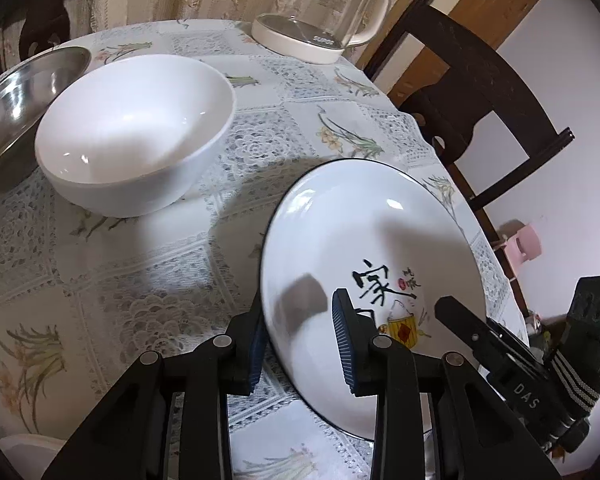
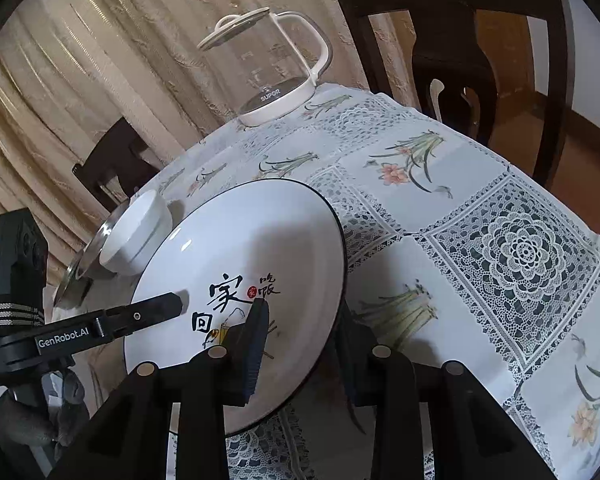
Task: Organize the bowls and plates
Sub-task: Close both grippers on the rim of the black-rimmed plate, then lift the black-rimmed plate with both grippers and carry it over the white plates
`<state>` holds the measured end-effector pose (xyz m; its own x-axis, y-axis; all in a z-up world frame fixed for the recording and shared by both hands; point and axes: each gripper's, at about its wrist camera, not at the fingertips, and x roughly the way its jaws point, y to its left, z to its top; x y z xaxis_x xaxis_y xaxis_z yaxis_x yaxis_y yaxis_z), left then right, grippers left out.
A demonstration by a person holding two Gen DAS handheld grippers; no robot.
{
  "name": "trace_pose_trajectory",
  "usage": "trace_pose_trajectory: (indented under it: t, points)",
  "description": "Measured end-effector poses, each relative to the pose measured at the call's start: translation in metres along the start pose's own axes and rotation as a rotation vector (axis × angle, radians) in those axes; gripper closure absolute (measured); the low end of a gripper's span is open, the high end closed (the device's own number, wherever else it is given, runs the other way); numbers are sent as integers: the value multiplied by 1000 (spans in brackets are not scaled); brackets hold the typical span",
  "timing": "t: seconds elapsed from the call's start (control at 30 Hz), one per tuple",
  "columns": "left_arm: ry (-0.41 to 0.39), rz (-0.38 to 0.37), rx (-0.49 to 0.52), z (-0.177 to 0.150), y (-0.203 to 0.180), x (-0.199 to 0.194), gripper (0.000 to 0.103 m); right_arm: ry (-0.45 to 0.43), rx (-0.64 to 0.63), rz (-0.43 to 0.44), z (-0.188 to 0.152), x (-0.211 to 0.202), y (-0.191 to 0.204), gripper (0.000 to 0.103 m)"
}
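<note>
Soft indoor light, sharp focus, gripper shadows, fisheye-bent dark corners.

Steel basin [image 1: 16, 92] perhaps half cropped

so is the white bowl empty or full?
Empty: the white bowl shows only bare glazed interior, upright on the tablecloth.

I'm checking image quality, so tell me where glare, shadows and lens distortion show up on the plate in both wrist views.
Left wrist view: small glare spots near the plate rim, gripper shadow across its middle, table edge bowed. Right wrist view: one glare streak on its upper left, dark shadow mid-plate, chair curved by fisheye.
</note>
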<state>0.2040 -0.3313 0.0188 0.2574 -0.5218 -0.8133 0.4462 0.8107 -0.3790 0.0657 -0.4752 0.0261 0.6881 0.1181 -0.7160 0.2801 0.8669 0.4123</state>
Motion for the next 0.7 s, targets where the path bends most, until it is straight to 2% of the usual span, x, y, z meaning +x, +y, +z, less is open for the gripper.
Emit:
trace_pose_trajectory:
  t: [0.13, 0.23, 0.43, 0.7]
  points:
    - [-37, 55, 63, -5, -8, 0, 71, -5, -20, -17, -1, -1, 3, 69]
    - [-51, 74, 74, -7, -8, -1, 71, -19, -62, -47, -2, -2, 9, 69]
    - [-70, 70, 42, -8, -1, -12, 71, -51, -158, -66, -8, -7, 24, 69]
    - [-71, 51, 41, -18, -3, -26, 71, -61, -176, -59, -14, -15, 26, 69]
